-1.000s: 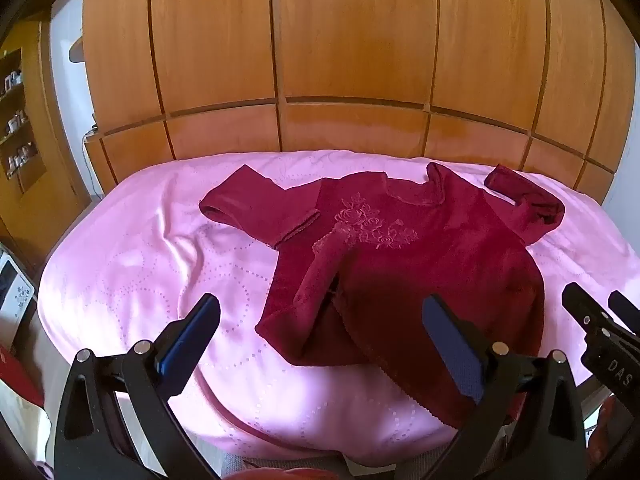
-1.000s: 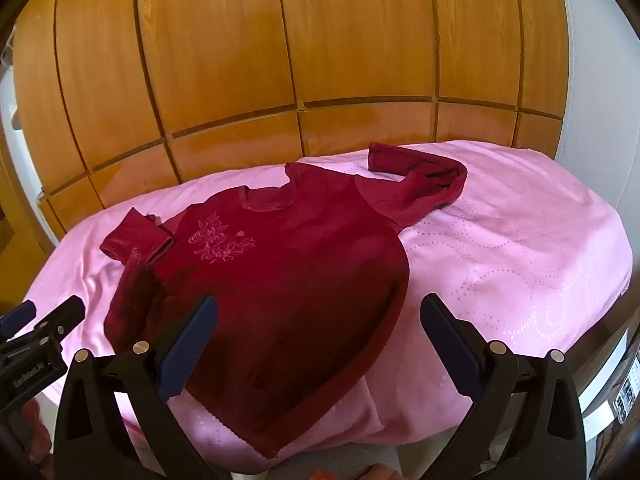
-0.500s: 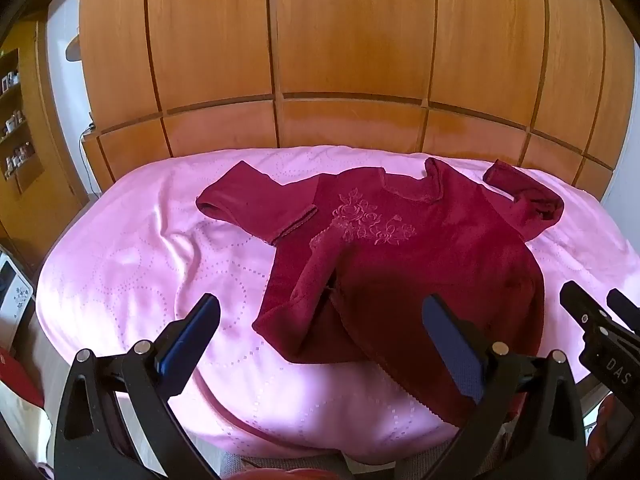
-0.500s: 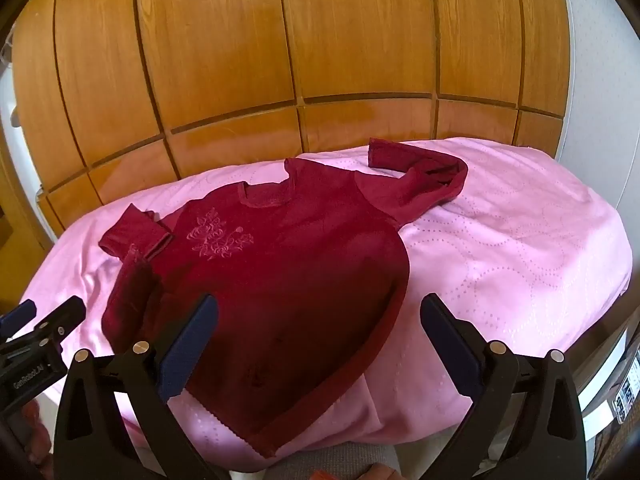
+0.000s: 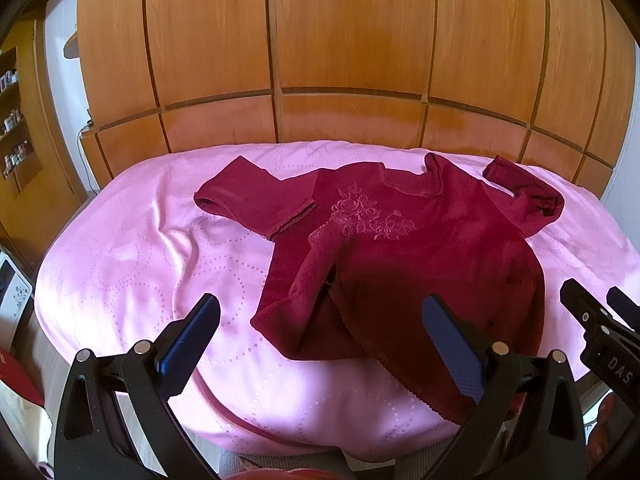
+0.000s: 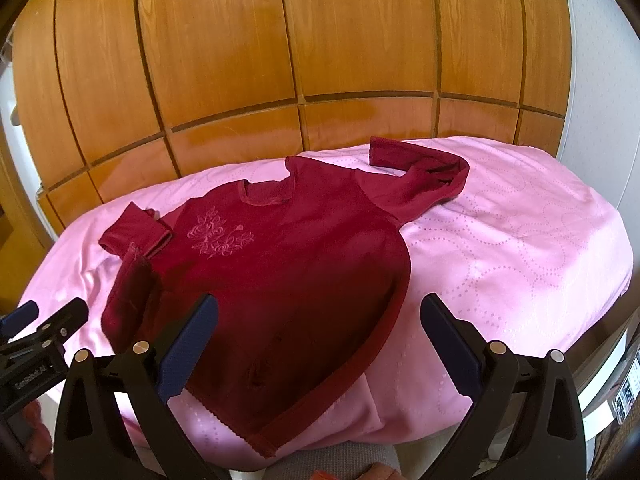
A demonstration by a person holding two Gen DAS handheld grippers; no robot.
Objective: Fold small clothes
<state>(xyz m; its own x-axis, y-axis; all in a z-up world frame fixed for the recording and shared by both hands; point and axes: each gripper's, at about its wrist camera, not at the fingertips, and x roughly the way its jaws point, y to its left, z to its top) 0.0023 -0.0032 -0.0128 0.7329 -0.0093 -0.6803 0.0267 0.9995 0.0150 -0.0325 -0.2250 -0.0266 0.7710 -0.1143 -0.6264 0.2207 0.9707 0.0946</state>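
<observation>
A small dark red sweater (image 5: 420, 252) with a rose embroidery lies face up on a pink cloth (image 5: 132, 264); it also shows in the right wrist view (image 6: 288, 264). Its left side is folded over the front, one sleeve lies out to the left, the other sleeve (image 6: 424, 184) is bent at the far right. My left gripper (image 5: 320, 320) is open and empty above the sweater's near left hem. My right gripper (image 6: 318, 320) is open and empty above the near right hem. Each gripper shows at the edge of the other's view.
The pink cloth (image 6: 520, 248) covers a rounded table. A wooden panelled wall (image 5: 340, 60) stands right behind it. Shelves (image 5: 16, 120) are at the far left. A white appliance (image 6: 624, 376) sits low at the right.
Both grippers have drawn back slightly and risen a little; the sweater sits marginally lower and farther in both views. The sweater has not moved.
</observation>
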